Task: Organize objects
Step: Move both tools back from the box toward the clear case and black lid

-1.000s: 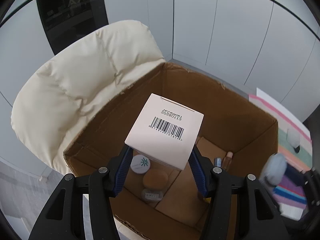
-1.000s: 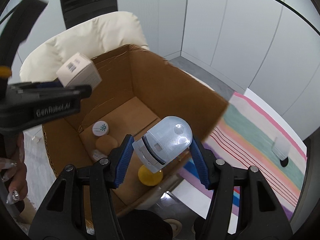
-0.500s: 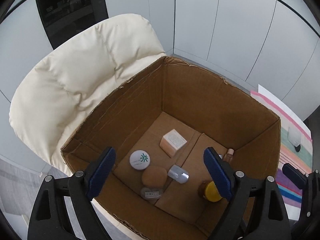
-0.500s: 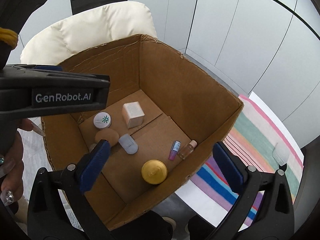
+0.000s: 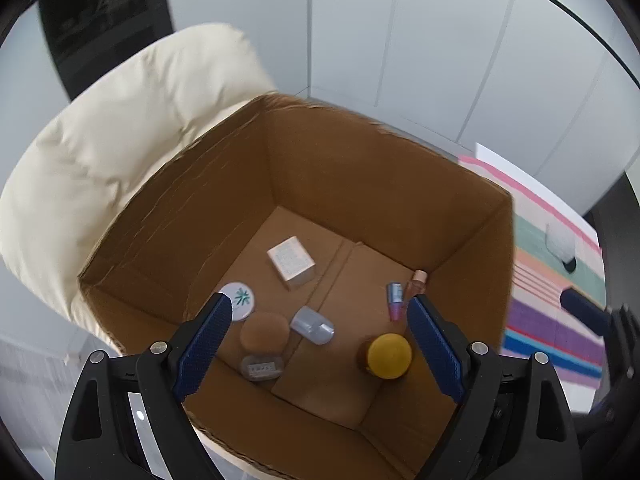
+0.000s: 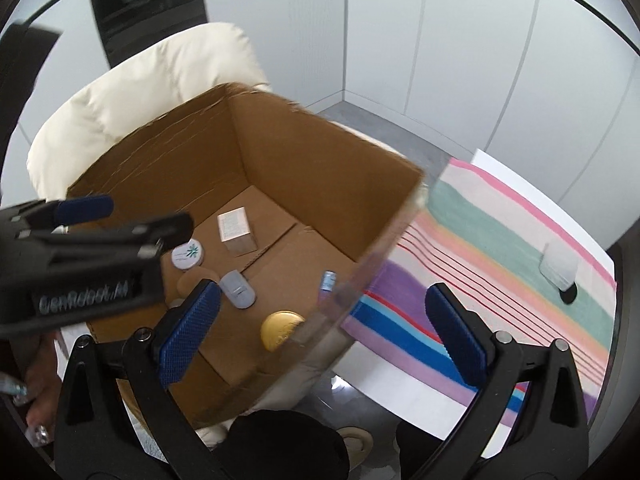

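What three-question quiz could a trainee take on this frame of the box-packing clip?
1. True or false: the left claw is shut on the small white carton.
2. Which item lies nearest the yellow-lidded jar? A) pale blue case B) small white carton C) white round tin
3. Fill in: outside the cardboard box, a clear object rests on the ____ cloth.

Key: 1 false, both claws are open and the right claw is empty too; 2 A; 3 striped.
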`<state>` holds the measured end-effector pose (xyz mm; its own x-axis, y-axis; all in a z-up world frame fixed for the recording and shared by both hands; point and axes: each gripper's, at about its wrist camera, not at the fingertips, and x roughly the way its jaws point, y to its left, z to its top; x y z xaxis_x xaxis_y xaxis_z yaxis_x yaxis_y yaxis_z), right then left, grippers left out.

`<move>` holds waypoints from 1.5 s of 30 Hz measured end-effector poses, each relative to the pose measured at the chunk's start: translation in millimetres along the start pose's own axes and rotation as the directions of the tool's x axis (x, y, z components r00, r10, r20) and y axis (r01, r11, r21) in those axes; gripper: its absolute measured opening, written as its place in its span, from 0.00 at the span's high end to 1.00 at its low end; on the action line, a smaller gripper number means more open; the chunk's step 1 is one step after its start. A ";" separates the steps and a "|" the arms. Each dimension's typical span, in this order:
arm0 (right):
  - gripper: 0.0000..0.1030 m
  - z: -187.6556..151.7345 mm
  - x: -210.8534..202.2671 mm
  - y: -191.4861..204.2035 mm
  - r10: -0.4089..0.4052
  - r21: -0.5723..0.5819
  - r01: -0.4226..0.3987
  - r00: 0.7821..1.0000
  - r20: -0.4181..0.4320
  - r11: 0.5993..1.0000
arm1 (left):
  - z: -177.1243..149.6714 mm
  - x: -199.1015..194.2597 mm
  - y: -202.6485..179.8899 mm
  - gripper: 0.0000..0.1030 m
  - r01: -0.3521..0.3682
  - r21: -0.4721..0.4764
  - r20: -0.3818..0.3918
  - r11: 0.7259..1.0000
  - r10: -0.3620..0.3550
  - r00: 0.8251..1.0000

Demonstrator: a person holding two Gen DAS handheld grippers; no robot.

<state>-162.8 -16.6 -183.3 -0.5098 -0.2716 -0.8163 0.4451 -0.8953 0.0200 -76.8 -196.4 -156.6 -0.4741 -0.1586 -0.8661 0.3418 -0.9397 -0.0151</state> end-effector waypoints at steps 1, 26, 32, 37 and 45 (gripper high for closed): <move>0.00 -1.0 -1.9 -5.4 -0.002 0.010 0.002 1.000 0.002 1.000 | -1.2 -1.8 -6.9 0.12 -0.003 0.024 0.011 1.000 0.003 1.000; 0.00 -67.8 -30.9 -177.8 -0.167 0.349 0.175 0.984 -0.055 0.921 | -1.9 8.8 -156.4 0.12 0.121 0.287 0.012 0.950 -0.130 0.991; 0.00 -90.7 -40.2 -216.4 -0.204 0.410 0.218 0.976 -0.077 0.886 | -6.7 12.9 -201.2 0.12 0.141 0.355 -0.005 0.924 -0.149 0.989; 0.00 -111.4 -46.1 -248.5 -0.223 0.464 0.242 0.970 -0.096 0.852 | -12.7 17.6 -234.9 0.12 0.164 0.399 -0.027 0.902 -0.167 0.986; 0.00 -141.3 -48.3 -291.2 -0.261 0.514 0.289 0.957 -0.127 0.808 | -25.8 22.2 -277.9 0.12 0.199 0.455 -0.057 0.868 -0.194 0.979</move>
<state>-163.8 307.1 -231.2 -0.5107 0.0188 -0.8595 -0.1658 -0.9832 0.0770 -161.3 69.0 -184.5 -0.4846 0.0446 -0.8736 -0.1664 -0.9852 0.0420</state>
